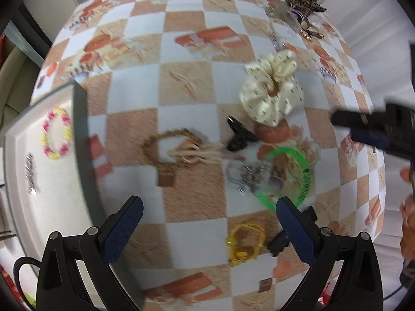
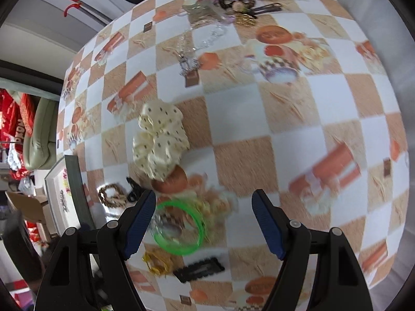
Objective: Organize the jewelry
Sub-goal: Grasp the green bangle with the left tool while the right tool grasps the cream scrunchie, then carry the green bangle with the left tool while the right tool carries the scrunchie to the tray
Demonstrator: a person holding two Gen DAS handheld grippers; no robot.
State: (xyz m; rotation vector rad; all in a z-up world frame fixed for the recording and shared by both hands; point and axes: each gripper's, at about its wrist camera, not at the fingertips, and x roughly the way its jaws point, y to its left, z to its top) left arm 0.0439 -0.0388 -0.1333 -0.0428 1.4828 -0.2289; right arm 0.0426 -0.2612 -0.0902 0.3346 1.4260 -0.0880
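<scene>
Your jewelry lies scattered on the checkered tablecloth [image 1: 186, 85], most of it in a loose cluster in front of both tools. You have one cream scrunchie [image 1: 272, 90] with small dark dots, puffy and ruffled, and just below it one black claw clip [image 1: 238, 134]. To the clip's left sits one brown braided bracelet [image 1: 168, 150] with pale tassel strands across it. One bright green bangle [image 1: 288, 178] lies flat, overlapping one silvery chain piece [image 1: 241, 176]. Nearer to you are one yellow hair tie [image 1: 243, 243], bunched up, and one flat black snap clip [image 2: 199, 268] with a toothed edge. A second heap of mixed pieces [image 2: 233, 2], too blurred to count, sits at the table's far edge. In the white tray [image 1: 15, 181] on your left rest two items: one pink-and-yellow bead bracelet [image 1: 57, 133] and one silver hair clip [image 1: 31, 173]. Your left gripper [image 1: 210, 215] is spread wide and holds nothing; your right gripper [image 2: 205, 207] is likewise released, hovering over the green bangle
</scene>
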